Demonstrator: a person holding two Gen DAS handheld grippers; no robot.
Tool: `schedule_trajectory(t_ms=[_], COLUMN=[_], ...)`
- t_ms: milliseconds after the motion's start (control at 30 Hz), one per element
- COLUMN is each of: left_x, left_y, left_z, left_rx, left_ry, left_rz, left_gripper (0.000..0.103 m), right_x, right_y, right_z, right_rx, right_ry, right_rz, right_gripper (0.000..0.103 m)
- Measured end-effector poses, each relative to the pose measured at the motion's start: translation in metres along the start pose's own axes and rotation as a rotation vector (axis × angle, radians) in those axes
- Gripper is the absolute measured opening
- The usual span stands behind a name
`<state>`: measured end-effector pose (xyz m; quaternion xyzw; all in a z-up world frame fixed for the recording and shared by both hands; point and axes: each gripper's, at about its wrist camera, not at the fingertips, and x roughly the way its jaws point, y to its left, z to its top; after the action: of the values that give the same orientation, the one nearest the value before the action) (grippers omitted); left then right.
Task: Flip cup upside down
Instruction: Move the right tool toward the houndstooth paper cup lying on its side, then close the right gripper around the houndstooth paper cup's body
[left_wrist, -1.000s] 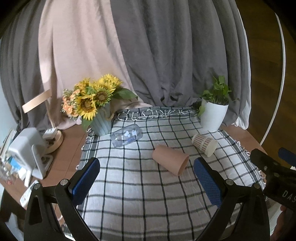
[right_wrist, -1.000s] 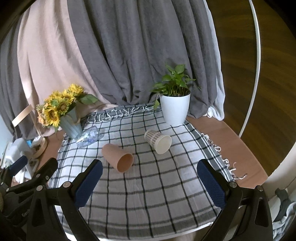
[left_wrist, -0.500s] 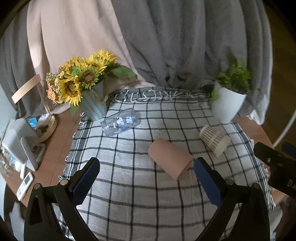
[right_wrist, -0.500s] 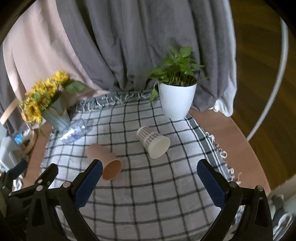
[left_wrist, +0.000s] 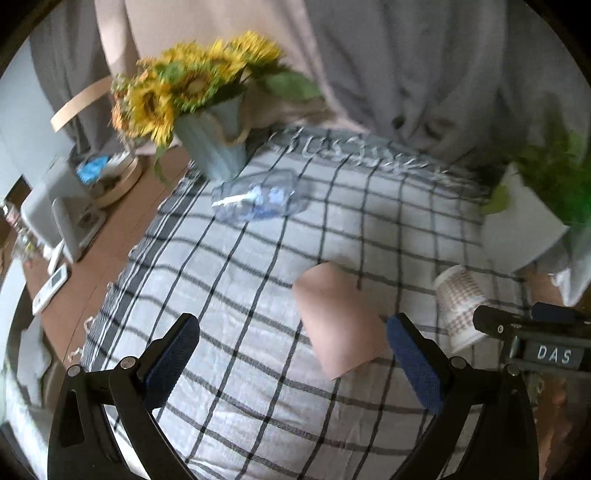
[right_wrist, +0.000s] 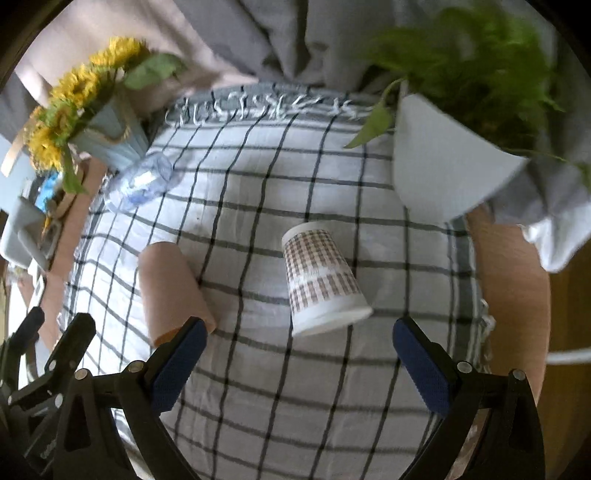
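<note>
Left wrist view, L to R: sunflower vase (left_wrist: 214, 147) upper left, clear bottle (left_wrist: 258, 201) lying just below it, pink cup (left_wrist: 340, 319) on its side at centre-right of the checked cloth (left_wrist: 229, 280), patterned cup (left_wrist: 460, 302) on its side further right, white plant pot (left_wrist: 521, 229) at right edge. Nothing sits between either gripper and its cup. Vs 0.5 s ago both cams are lower and closer; cups look bigger. Left gripper (left_wrist: 291, 363) is spread wide, grasping nothing, right pad overlapping the pink cup's mouth end. Right gripper (right_wrist: 299, 365) is also spread, empty, patterned cup (right_wrist: 321, 280) just beyond the gap between its fingers, pink cup (right_wrist: 173, 288) by the left finger.
</note>
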<state>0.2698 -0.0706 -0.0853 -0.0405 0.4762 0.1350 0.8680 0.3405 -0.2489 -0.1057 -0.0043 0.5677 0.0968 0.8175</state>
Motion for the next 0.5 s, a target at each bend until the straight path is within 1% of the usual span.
schedule_trajectory(t_ms=[133,200,233,300,333,400,500], left_x=[0.012,0.017,0.019,0.023,0.025,0.025,0.025], left_y=[-0.005,-0.011,-0.014,-0.019,-0.021,-0.023,-0.025], left_z=[0.001,0.002,0.003,0.003,0.003,0.002,0.002], left_rx=[-0.026,-0.021,-0.014,-0.003,-0.001,0.003,0.012], left_ry=[0.027,0.033,0.037,0.05,0.053,0.055,0.046], left_rz=[0.05,0.066,0.069,0.071,0.074,0.07,0.076], left_gripper=[0.103,0.103,0.103,0.103,0.103,0.103,0.103], right_x=[0.037,0.048,0.054,0.068,0.074,0.081,0.085], right_y=[-0.001,-0.006,-0.007,-0.011,-0.013,-0.016,-0.02], right_z=[0.02,0.023,0.023,0.024,0.023,0.022,0.018], right_rx=[-0.046,-0.059,-0.06,-0.062,-0.055,-0.049,-0.039], right_ry=[0.096,0.125,0.14,0.172,0.184,0.196,0.203], right_rz=[0.002,-0.001,-0.005,-0.021,-0.03,-0.033,-0.026], right_gripper=[0.099,0.099,0.097,0.091,0.085,0.082,0.071])
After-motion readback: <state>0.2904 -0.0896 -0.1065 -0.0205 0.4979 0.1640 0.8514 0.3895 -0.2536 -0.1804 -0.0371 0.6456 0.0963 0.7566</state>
